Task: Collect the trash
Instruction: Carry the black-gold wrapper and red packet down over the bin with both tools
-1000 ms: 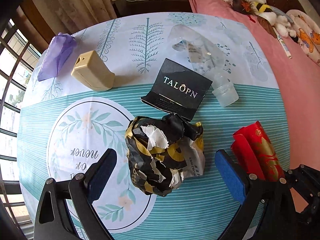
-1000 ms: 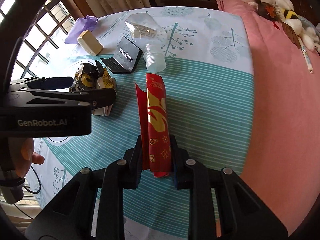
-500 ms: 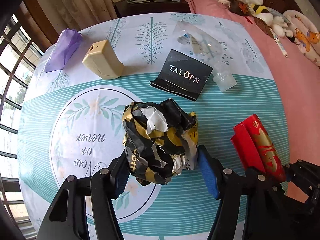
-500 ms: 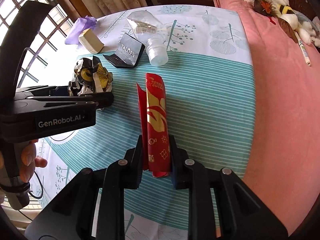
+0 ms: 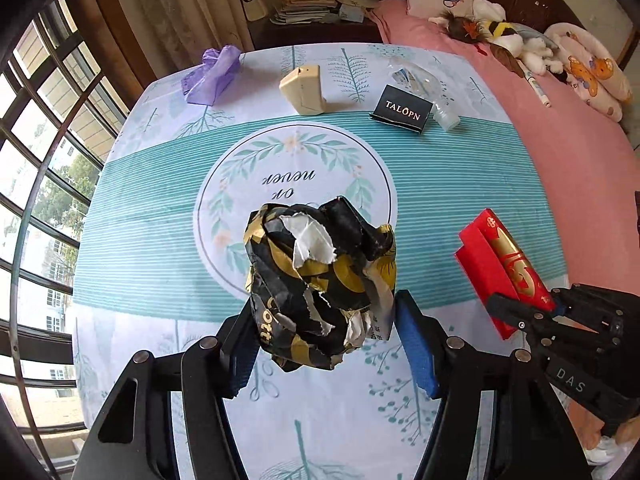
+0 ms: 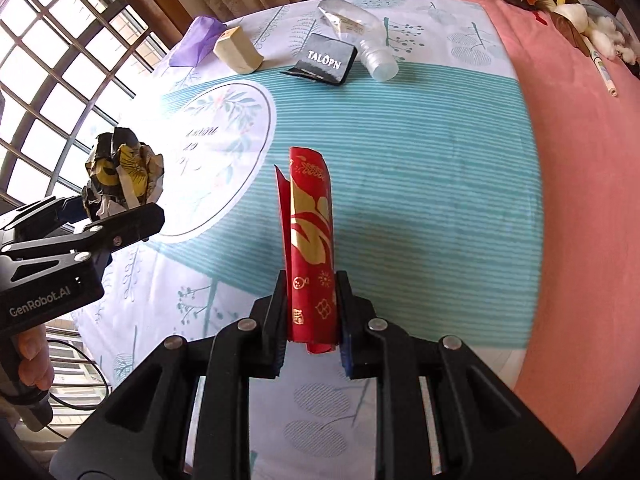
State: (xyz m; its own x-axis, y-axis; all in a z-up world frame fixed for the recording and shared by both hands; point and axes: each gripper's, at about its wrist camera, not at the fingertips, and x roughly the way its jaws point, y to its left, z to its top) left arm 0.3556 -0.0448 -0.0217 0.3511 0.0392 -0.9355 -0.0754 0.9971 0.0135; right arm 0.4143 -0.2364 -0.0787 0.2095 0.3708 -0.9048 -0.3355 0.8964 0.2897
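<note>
Bedroom scene, tabletop (image 5: 460, 168) with a teal striped leaf-print cloth, window at frame left, pink bed at right. Nearest, bottom centre of the left wrist view: left tool (image 5: 324, 336) clamped on a crumpled black-and-gold wrapper (image 5: 320, 280), blue pads pressing both sides, the wad lifted off the cloth. Bottom centre of the right wrist view: right tool (image 6: 312, 312) pinched shut on a red-and-gold envelope (image 6: 310, 240), gripped at its lower end, top sticking up.

Step looks like carrying both pieces off to a bin; none is in view, so the drop spot is unknown. Keep both grips firm, since the wad is springy and could slip, and the envelope could pivot.

Farther up, still on the cloth: black TALOPN packet (image 5: 402, 109), clear plastic bottle (image 6: 360, 40) lying on its side just beside it and apparently empty, beige box (image 5: 303, 89) closed, contents unseen, purple bag (image 5: 212, 74) at upper left, slack.
</note>
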